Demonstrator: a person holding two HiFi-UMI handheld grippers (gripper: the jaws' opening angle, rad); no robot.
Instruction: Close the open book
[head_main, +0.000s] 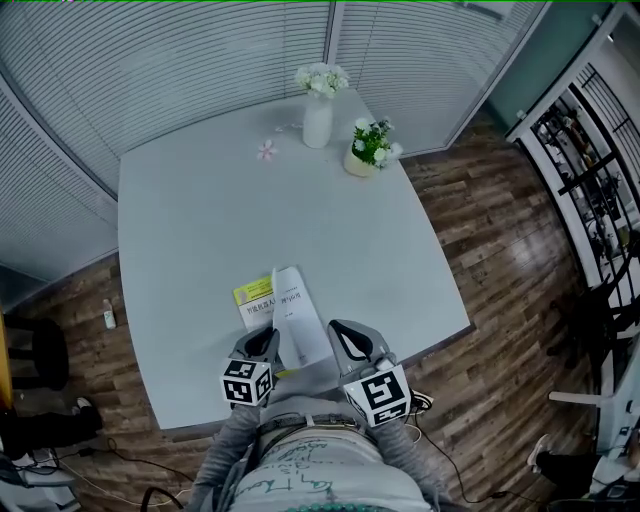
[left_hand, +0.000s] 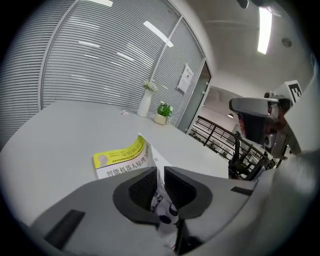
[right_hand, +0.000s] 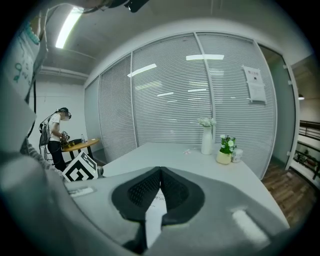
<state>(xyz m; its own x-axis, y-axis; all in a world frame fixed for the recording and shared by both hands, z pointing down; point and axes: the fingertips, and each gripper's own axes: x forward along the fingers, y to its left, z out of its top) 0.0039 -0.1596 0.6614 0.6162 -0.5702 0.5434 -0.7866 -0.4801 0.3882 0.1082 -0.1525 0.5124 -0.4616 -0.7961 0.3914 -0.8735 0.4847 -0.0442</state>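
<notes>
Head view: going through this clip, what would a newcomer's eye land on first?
First, the book with a yellow cover at the near edge of the grey table. Its white page stands up, pinched by the left tool and the right tool. Next come the white vase of flowers and the small potted plant at the table's far edge.

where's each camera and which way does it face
Head view: on the head, down at table, open book; left gripper, right gripper, sleeves show.
Left gripper view: on that gripper, along its jaws shut on the book, across the table; right gripper shows.
Right gripper view: on that gripper, along jaws shut on the book, toward the blinds.
All share vase and plant.
</notes>
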